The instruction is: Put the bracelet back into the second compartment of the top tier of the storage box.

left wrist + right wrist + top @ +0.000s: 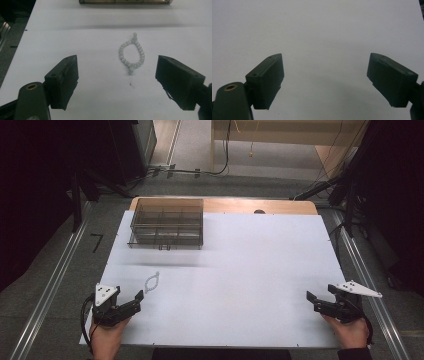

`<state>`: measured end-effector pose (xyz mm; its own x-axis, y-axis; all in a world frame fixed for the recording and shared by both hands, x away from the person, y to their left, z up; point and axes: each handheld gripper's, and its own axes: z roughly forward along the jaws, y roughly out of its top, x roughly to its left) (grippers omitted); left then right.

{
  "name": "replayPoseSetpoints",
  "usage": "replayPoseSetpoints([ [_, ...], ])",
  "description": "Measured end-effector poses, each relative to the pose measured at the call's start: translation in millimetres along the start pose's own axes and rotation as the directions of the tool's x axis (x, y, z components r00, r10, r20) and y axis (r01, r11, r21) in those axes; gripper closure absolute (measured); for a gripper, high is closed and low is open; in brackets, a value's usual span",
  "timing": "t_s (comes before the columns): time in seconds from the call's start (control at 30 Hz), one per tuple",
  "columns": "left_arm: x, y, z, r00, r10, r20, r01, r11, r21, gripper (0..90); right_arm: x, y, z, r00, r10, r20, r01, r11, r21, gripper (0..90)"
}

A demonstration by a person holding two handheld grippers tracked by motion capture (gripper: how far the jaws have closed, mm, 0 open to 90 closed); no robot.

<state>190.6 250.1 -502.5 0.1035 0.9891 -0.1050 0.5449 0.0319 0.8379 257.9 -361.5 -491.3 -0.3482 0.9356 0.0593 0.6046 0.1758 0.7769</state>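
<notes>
Bead bracelet [131,53] lying flat on the white desk [250,270], in the near left part, a short way in from the near-left corner and well apart from both edges. Pale round beads closed into a narrow loop, with a small tail at each end. Long axis running away from the near edge, tilted a little toward the far right in the high view. Just ahead of the left claw [131,301], slightly to the right of its midline, not touching it. Left claw jaws spread wide, nothing between them, pointing toward the loop. Clearly the nearer one: right claw [320,301] far across at the near right edge, jaws likewise wide and empty, bare desk ahead of them. Likely next: short forward reach by the left claw, jaws closing across the narrow width of the loop rather than along it. Farther out, a clear compartmented box [167,222] near the far left corner. Contents hard to make out through dim walls; exact divider count uncertain. Bracelet faint against the white surface from above.
</notes>
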Motion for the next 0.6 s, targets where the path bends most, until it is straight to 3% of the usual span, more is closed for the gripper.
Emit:
replayPoseSetpoints([
  [0.6, -2.0, 3.2, 7.8, 0.9999, 0.009, -0.005, -0.009, 0.9999, 0.01, 19.3, 0.8, 0.1, 2.1, 1.0, -0.002, -0.003, 0.002, 1.0, 0.01, 12.8],
])
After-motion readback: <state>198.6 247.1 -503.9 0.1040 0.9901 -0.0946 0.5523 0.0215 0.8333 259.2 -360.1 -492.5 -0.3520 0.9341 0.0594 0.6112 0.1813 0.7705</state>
